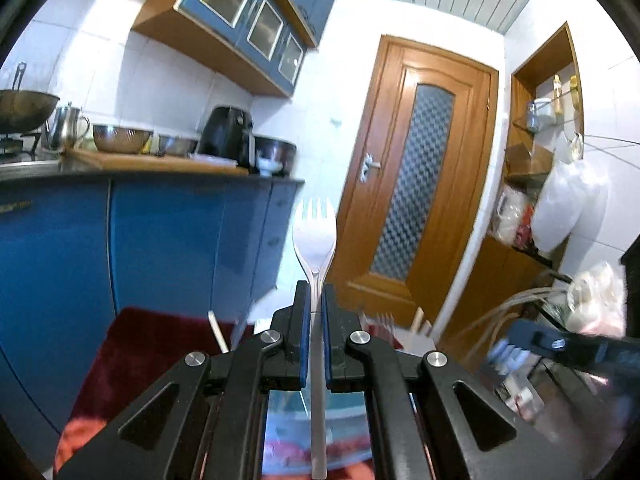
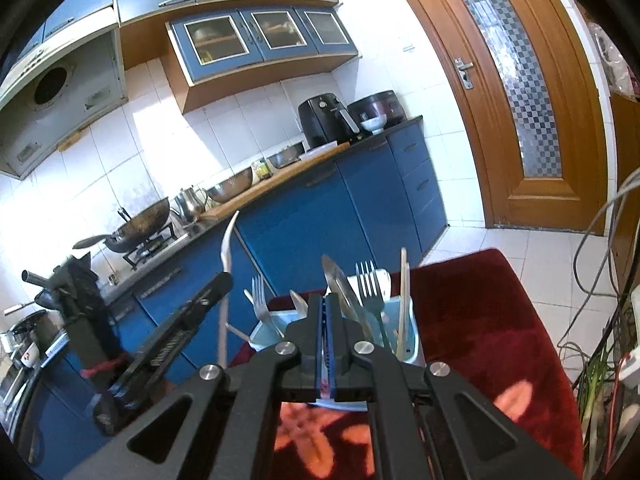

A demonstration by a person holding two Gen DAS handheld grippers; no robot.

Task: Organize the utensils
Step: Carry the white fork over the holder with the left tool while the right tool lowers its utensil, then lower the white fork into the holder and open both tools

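Note:
My left gripper is shut on a white plastic spork, head pointing up and away, handle running back between the pads. In the right wrist view the same gripper shows at the left, holding the spork upright above the table. My right gripper is shut and empty, just in front of a light blue utensil holder that contains forks, a knife, spoons and chopsticks.
The holder stands on a dark red cloth with orange flowers. Blue kitchen cabinets and a counter with a wok and bowls lie behind. A wooden door and cables are at the right.

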